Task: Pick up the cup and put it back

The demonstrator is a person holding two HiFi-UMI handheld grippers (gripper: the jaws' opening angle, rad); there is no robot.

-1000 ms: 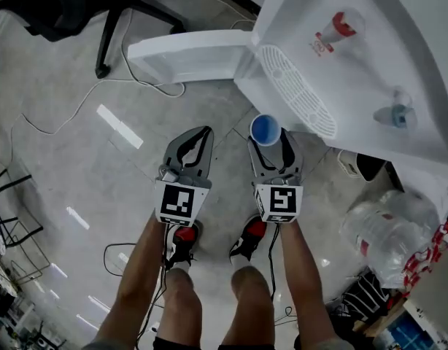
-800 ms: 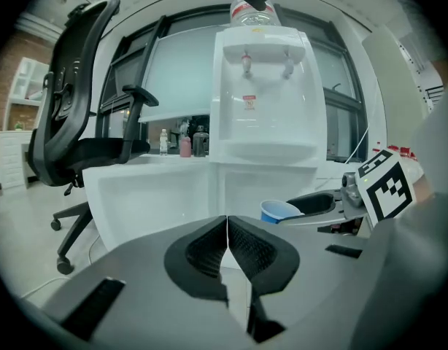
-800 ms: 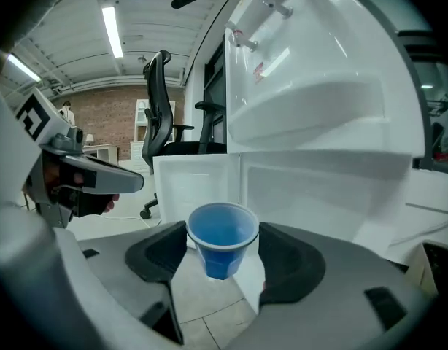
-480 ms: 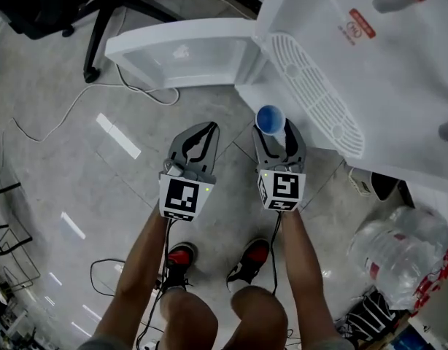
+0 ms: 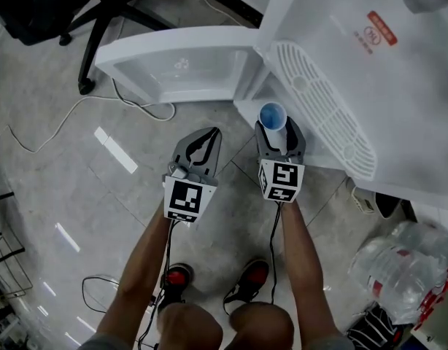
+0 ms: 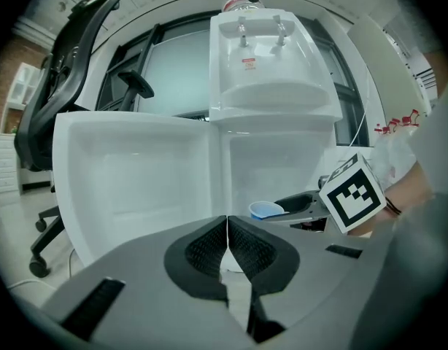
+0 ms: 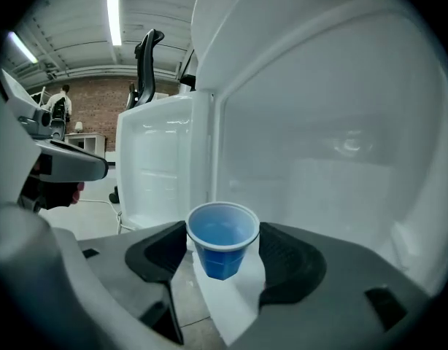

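So the small blue plastic cup [image 7: 222, 238] is clamped in the right gripper [image 7: 222, 252]. The two dark ribbed pads are pressed against its sides just under the white rolled rim. It's a little tapered thing, wider at the mouth, with flat facets round the lower half. It sits upright, mouth up and base down, so its long axis runs vertical. The inside reads as the same blue as the outside, and I honestly can't tell if there's any liquid in it.

From the head view the cup [image 5: 272, 115] is up off the grey polished floor [image 5: 63, 188]. It's right in front of the white plastic water dispenser [image 5: 384, 79], just beside the lower edge of the slotted drip grille [image 5: 326, 119]. The dispenser's door [image 5: 182, 65] hangs wide open to the left. It's a shallow, glossy white moulded tray shape. The lower compartment [image 7: 333, 166] behind the cup is smooth white plastic too, and I can't see anything stored in it from here.

The left gripper [image 5: 212, 133] is held out alongside the right one, well apart from the cup. Its textured black pads are pressed together with nothing between them.

Other stuff around: a black office chair [image 5: 78, 6] at the top left, a thin white cable [image 5: 56, 126] snaking over the floor, and a crinkly clear plastic water jug [image 5: 406, 257] at the bottom right.
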